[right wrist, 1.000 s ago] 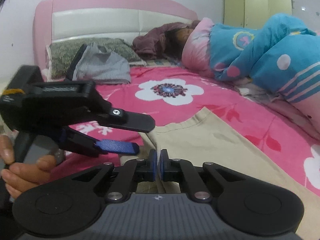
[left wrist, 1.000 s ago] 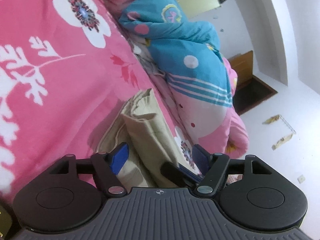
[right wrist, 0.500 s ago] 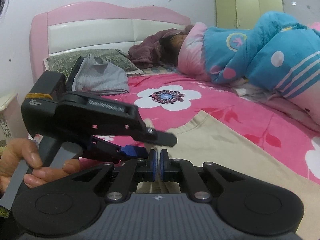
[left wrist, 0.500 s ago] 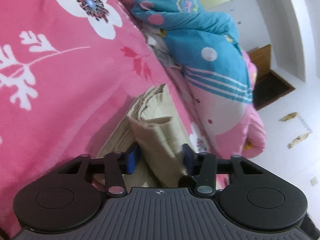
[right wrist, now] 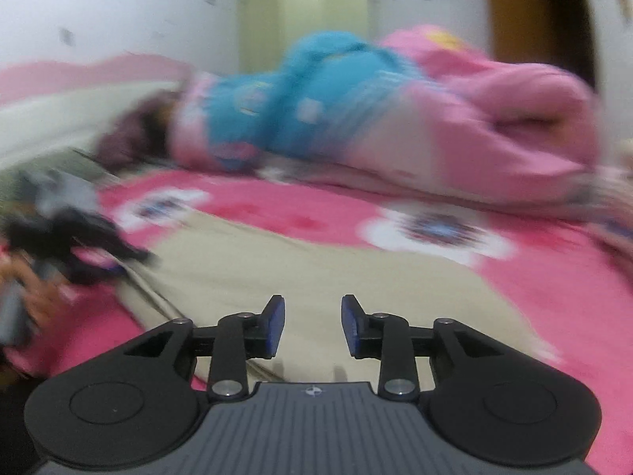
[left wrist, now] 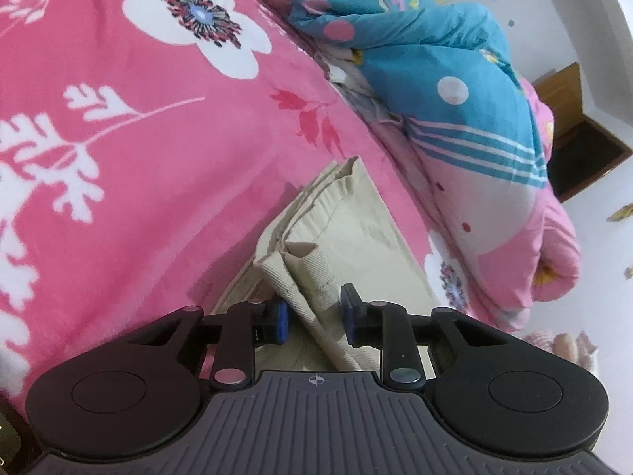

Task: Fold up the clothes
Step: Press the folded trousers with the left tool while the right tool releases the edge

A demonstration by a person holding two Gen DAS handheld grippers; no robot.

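Pink floral bedspread [left wrist: 150, 126] carries one beige garment [left wrist: 348, 229] beside one blue-pink quilt [left wrist: 455, 91]. Left gripper [left wrist: 314, 312] is closing on the garment's bunched fold; right gripper [right wrist: 313, 324] is opening, empty, above it. No writing is readable.

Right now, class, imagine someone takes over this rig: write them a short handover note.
Left gripper: fingers closing around a bunched fold of the beige garment.
Right gripper: opening, nothing between its fingers, above the flat part of the garment.
Garment lies on the pink floral bedspread, beside the blue-and-pink quilt.
Done: one end gathered.
Left: finish folding, probably taking a free edge with the right.
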